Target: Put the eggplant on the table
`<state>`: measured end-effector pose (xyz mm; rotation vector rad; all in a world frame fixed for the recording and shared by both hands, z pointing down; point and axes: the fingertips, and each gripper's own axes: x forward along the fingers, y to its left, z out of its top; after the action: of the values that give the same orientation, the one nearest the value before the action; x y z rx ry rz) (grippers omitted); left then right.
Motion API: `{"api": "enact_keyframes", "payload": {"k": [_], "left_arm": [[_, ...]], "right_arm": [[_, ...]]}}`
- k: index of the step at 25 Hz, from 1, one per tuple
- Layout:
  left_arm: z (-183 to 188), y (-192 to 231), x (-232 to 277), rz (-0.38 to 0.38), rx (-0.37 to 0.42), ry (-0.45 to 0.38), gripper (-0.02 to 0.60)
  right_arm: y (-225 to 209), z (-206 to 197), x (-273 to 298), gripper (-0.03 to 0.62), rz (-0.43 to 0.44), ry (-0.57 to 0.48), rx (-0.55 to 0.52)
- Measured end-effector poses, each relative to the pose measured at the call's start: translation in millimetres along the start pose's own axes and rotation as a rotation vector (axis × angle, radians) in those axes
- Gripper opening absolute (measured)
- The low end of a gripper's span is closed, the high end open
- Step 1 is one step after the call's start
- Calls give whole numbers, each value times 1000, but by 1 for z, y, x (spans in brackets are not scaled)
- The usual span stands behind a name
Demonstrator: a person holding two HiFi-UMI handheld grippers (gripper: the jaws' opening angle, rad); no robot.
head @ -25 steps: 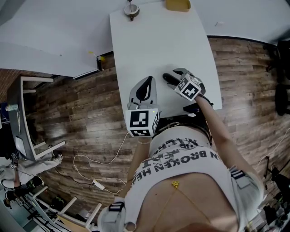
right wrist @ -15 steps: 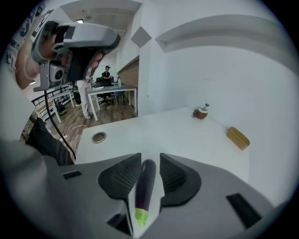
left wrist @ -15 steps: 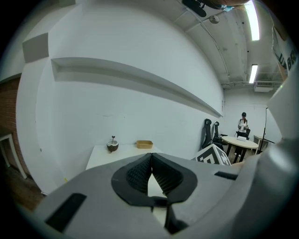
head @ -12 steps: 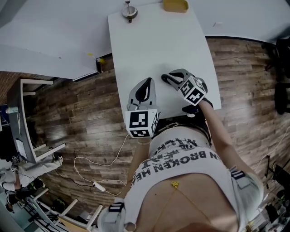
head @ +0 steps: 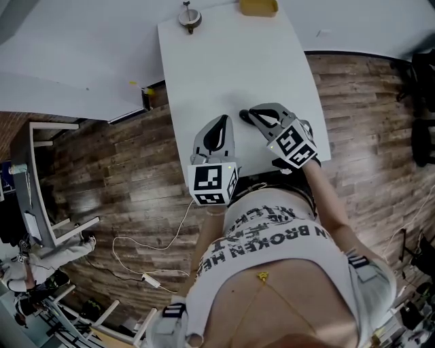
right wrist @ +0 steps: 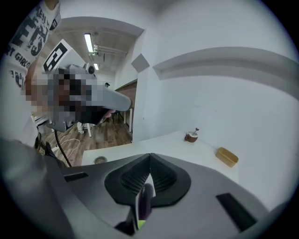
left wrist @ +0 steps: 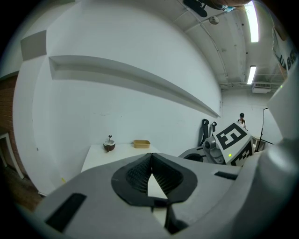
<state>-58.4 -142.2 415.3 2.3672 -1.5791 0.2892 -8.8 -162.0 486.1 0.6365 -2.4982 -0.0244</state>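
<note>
A small dark purple eggplant [right wrist: 145, 198] with a green stem end sits low between the pads of my right gripper [right wrist: 150, 156]. Its jaws have just been closing and now pinch the eggplant. In the head view the right gripper [head: 255, 115] hangs over the near right part of the white table [head: 224, 61], tilted downward; the eggplant is hard to make out there. My left gripper [head: 219, 126] is held beside it over the table's near edge. Its jaws meet at the tips with nothing between them, as the left gripper [left wrist: 150, 156] view shows.
At the table's far end stand a brown bowl with a stick in it [head: 189, 17] and a yellow tray [head: 258, 7]. A small round disc [right wrist: 99, 160] lies near the table's left side. Wooden floor surrounds the table, with a cable [head: 149, 245] on it.
My right gripper has lifted off the table and drawn toward the near edge, its jaws closing on the eggplant. The left gripper has stayed where it was.
</note>
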Motion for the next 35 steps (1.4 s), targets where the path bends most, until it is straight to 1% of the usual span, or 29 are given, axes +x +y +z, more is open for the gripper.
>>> {"api": "enact_keyframes", "payload": {"k": [5, 9, 14, 17, 20, 23, 28, 31, 35], "left_arm": [[1, -4, 0, -10, 3, -4, 6], [7, -8, -1, -21, 6, -18, 6], [25, -18, -4, -45, 23, -65, 6], [37, -25, -7, -54, 54, -96, 6], [47, -31, -10, -62, 79, -128, 6], [58, -35, -12, -67, 95, -156, 6], [81, -36, -12, -74, 95, -215, 6], [89, -36, -12, -71, 113, -229, 6], [98, -34, -16, -60, 117, -253, 6]], "right_arm": [[2, 18, -13, 8, -23, -52, 19], [3, 37, -25, 8, -31, -116, 48], [0, 70, -48, 8, -46, -243, 89], [-1, 91, -61, 8, -55, -328, 110], [-3, 107, -73, 8, -64, -391, 110], [-4, 123, -82, 8, -73, -445, 113], [-14, 147, -100, 8, -77, -523, 143], [-22, 156, -112, 8, -91, -555, 135], [-25, 164, -123, 8, -103, -597, 142]]}}
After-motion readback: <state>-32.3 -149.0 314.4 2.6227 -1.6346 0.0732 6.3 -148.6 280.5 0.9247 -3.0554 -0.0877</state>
